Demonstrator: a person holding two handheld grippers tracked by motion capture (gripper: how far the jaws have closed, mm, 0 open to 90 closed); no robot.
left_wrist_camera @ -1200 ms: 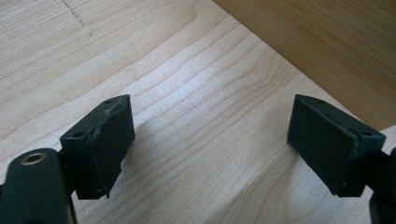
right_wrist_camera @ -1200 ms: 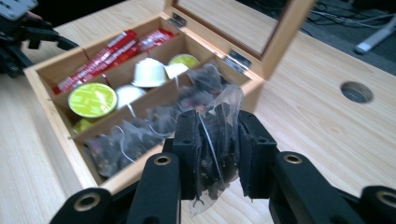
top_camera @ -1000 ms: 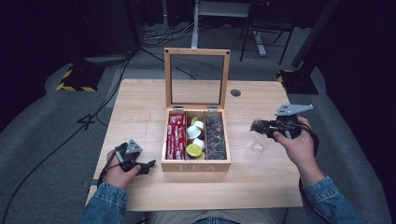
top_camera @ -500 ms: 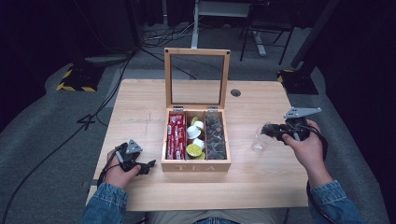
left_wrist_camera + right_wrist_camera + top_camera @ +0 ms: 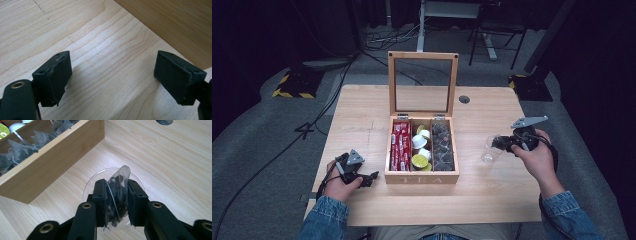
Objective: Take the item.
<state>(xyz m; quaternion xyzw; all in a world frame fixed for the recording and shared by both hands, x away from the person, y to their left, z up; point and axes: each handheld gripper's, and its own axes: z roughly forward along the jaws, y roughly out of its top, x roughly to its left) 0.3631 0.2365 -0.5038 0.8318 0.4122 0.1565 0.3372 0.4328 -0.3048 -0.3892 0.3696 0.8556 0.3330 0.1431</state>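
over the cup (image 5: 113, 185), right hand-held gripper (image 5: 116, 202) has lowered.

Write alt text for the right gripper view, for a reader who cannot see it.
The right tool pinches a clear tea bag of dark leaves above a clear plastic cup on the wooden table. A wooden tea box holding more bags lies at upper left.

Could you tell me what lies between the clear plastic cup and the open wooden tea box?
Only bare light wooden tabletop separates clear plastic cup from wooden tea box, as the right gripper view shows.
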